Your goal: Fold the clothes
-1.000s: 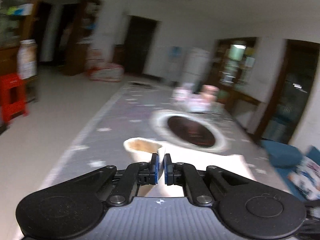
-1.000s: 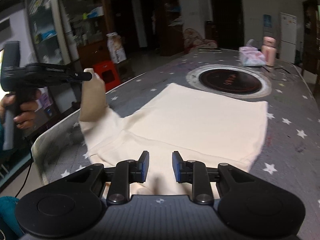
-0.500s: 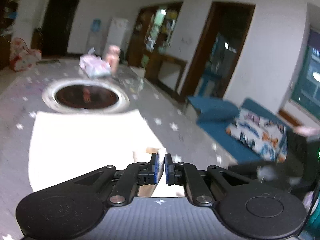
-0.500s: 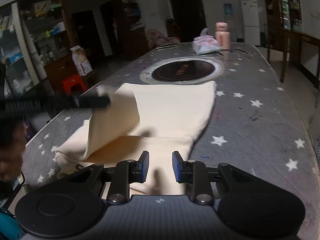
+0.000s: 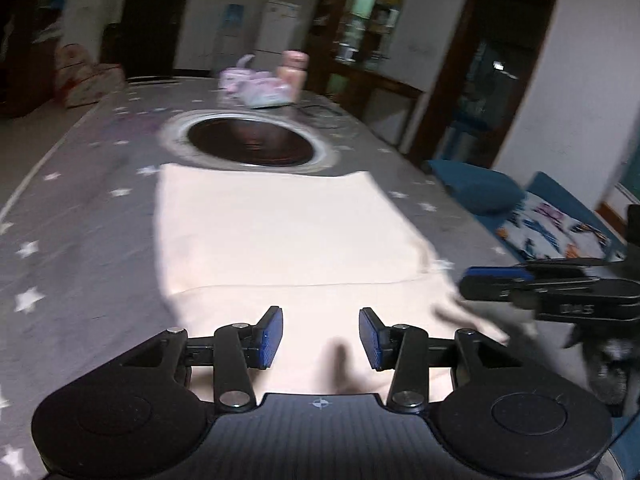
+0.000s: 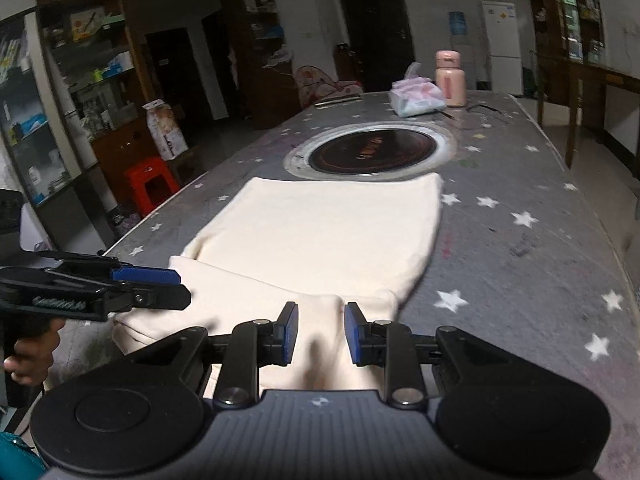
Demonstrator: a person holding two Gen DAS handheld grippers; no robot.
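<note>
A cream garment [image 5: 280, 232] lies flat on the grey star-patterned table [image 5: 80, 220], its near part folded over in a layer. My left gripper [image 5: 320, 320] hovers low over the near fold; its jaws are opening and nothing is pinched between the blue pads. In the right wrist view the same garment [image 6: 332, 224] stretches toward the far end of the table [image 6: 520, 240]. My right gripper [image 6: 320, 316] stands open over the garment's near edge, with cloth beneath the gap. The left gripper [image 6: 160, 280] shows at the left, held by a hand. The right gripper [image 5: 480, 280] shows side-on at the right.
A round dark hotplate [image 6: 370, 150] is set into the table beyond the garment. A tissue pack [image 6: 416, 98] and a pink bottle [image 6: 450, 78] stand at the far end. A red stool [image 6: 150, 184] and shelves are on the left, a blue sofa [image 5: 480, 192] on the right.
My left gripper carried a flap of the garment across and down onto the rest, then opened and let it go. The flap now lies flat. The right gripper stayed open and shifted slightly.
</note>
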